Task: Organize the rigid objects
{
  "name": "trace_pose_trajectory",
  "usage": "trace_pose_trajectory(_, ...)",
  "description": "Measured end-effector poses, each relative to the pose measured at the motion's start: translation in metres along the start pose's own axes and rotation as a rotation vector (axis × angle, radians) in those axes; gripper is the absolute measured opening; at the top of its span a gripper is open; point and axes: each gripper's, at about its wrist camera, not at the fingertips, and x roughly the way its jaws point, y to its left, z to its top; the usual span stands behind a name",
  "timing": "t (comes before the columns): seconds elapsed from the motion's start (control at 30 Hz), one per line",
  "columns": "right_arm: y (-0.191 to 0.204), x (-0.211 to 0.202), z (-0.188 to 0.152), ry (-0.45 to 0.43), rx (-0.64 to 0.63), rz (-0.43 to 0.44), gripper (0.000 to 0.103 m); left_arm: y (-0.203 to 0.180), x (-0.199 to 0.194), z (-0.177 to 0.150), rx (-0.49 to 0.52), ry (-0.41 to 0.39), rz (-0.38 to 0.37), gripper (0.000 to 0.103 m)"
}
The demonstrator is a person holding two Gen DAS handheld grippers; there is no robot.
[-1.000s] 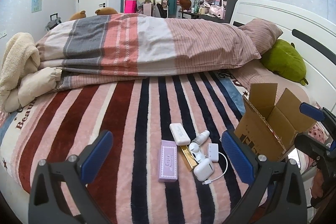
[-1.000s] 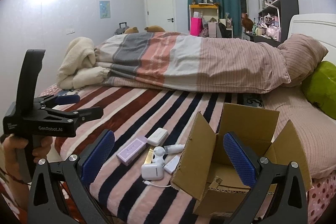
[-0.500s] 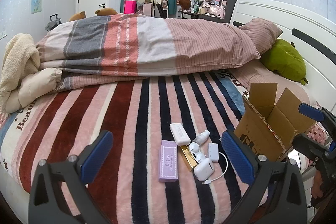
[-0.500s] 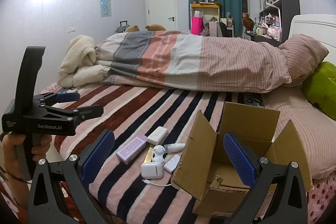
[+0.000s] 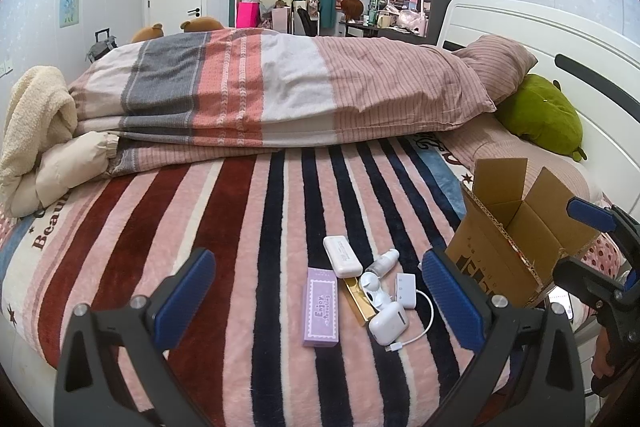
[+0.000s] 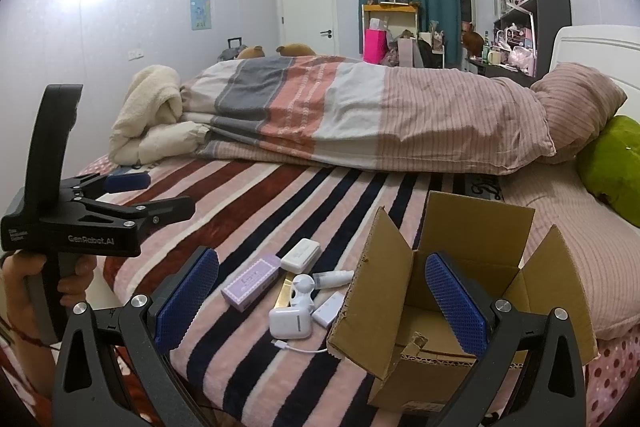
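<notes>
A cluster of small items lies on the striped blanket: a purple box [image 5: 321,307] [image 6: 251,280], a white case [image 5: 341,256] [image 6: 300,255], a white earbud case [image 5: 388,316] [image 6: 290,322], a small bottle [image 5: 383,262], a gold bar [image 5: 359,296] and a white adapter with cable [image 5: 405,285]. An open cardboard box [image 5: 516,239] [image 6: 448,291] stands to their right. My left gripper [image 5: 318,297] is open, just short of the cluster. My right gripper [image 6: 322,301] is open, in front of the box and the cluster.
A folded striped duvet [image 5: 280,95] and pillow [image 5: 500,63] fill the far half of the bed. A green plush [image 5: 540,115] lies by the white headboard. Cream blankets [image 5: 36,131] are piled at the left. The bed's front edge is just below the items.
Both grippers have barely shifted; the views have crept slightly. Nothing was grasped or moved.
</notes>
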Motion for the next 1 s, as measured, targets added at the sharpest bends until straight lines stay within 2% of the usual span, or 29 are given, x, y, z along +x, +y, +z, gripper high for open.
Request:
trace_pose_trajectory(0.27,0.001,0.0,-0.001,-0.005,-0.001,-0.01,0.103,0.003,0.0,0.0,-0.009,-0.01,-0.016,0.103)
trace_pose_trajectory(0.47,0.023,-0.001,0.004,0.006,-0.072,-0.052,0.103,0.023,0.004,-0.001,-0.03,-0.022,-0.051,0.103)
trace_pose_trajectory(0.6,0.044,0.014,0.016,0.042,-0.095,0.001,0.103,0.049,0.017,-0.008,-0.044,-0.017,-0.049,0.103)
trace_pose_trajectory(0.67,0.058,0.027,0.019,0.063,-0.106,0.06,0.096,0.066,0.025,-0.012,-0.059,-0.007,-0.037,0.103)
trace_pose_trajectory(0.7,0.067,0.036,0.02,0.082,-0.113,0.081,0.086,0.076,0.03,-0.016,-0.072,0.003,-0.027,0.103)
trace_pose_trajectory(0.73,0.076,0.047,0.018,0.107,-0.125,0.108,0.082,0.088,0.036,-0.02,-0.09,0.012,-0.015,0.103)
trace_pose_trajectory(0.87,0.102,0.096,0.001,0.214,-0.13,0.17,0.081,0.124,0.055,-0.036,-0.125,0.038,0.015,0.103)
trace_pose_trajectory(0.93,0.105,0.126,-0.015,0.29,-0.09,0.19,0.072,0.138,0.065,-0.045,-0.121,0.056,0.055,0.102)
trace_pose_trajectory(1.0,0.102,0.157,-0.032,0.368,-0.032,0.183,0.069,0.143,0.07,-0.052,-0.104,0.053,0.087,0.102)
